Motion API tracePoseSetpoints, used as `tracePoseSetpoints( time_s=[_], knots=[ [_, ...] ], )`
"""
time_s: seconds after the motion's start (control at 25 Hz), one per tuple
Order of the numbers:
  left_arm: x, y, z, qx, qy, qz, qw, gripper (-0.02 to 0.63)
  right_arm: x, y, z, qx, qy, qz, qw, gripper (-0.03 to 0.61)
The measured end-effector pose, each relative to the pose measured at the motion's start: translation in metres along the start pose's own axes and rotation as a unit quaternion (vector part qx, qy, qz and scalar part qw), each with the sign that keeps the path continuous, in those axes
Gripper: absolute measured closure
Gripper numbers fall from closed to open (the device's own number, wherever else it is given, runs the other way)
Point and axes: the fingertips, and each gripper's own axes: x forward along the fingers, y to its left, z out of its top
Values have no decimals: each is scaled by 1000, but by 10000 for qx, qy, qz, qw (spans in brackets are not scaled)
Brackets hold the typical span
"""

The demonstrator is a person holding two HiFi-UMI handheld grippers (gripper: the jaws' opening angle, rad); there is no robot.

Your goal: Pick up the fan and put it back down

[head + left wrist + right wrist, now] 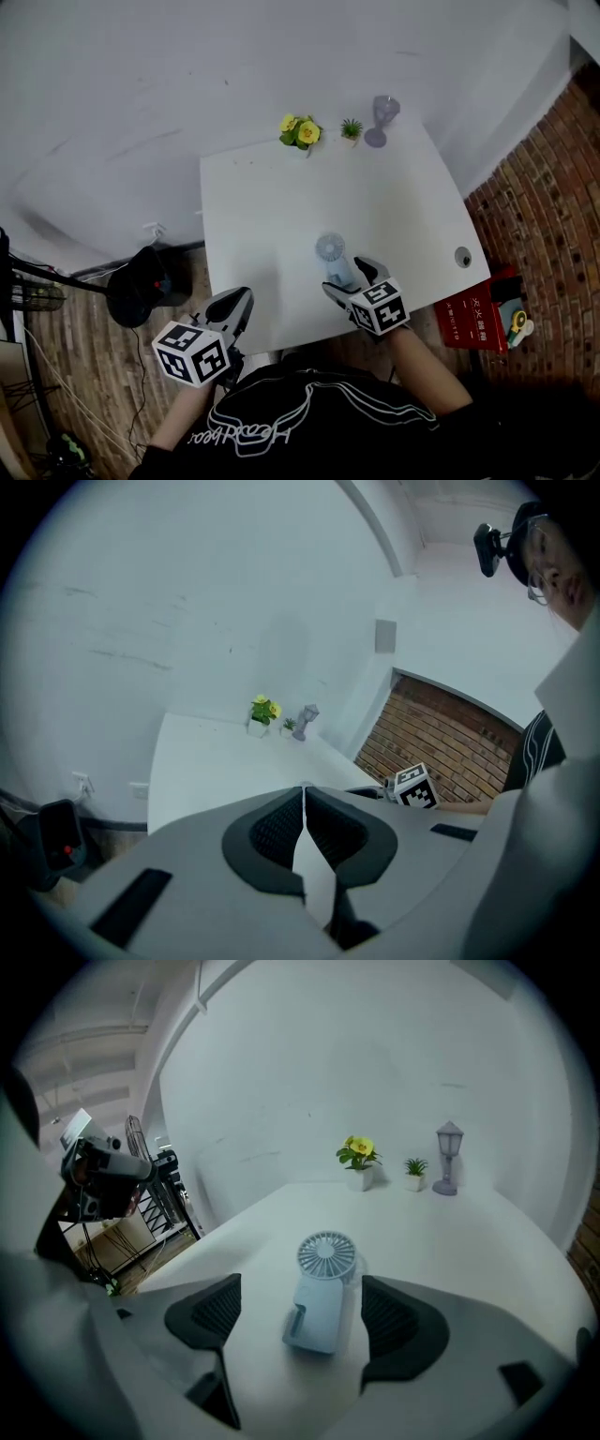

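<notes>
- Head view: the left claw (234, 305) hangs at the near edge of the white bench (281, 211), its marker cube towards the person, with nothing near its tips.
- The right claw (354, 279) is out over the bench, and the pale blue fan (333, 253) sits right at its tips, round grille pointing away from the claw.
- Far ahead of both claws, along the back edge, there is a yellow flower pot (300, 131), a small green plant (352, 128) and a purple lantern ornament (382, 122).
- Off to the right of the right claw, down on the floor, lies a red box (478, 319).
- Left gripper view: the left claw (303, 794) has its jaws pressed together, pads meeting with nothing between them.
- The bench (206, 757) stretches ahead of it, with the yellow flower pot (264, 712) well beyond; the right claw's marker cube (412, 785) peeks in on the right.
- Right gripper view: the right claw (302, 1307) is spread wide and holds nothing.
- The fan (323, 1279) rests on the bench (469, 1241) directly between the two pads, a sliver of bench showing on each side, so neither pad is touching it.
- Its grille is at the far end and its body is nearer the claw.
- Beyond it stand the yellow flower pot (358, 1157), the small green plant (414, 1171) and the lantern ornament (448, 1159).
</notes>
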Motion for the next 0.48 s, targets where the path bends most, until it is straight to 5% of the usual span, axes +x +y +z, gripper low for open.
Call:
tracePoseSetpoints(
  time_s=[0.48],
  knots=[
    [14,33,11,79,149,-243,9996,578,36,-19,-22,160,455,-605,9970,198]
  ],
)
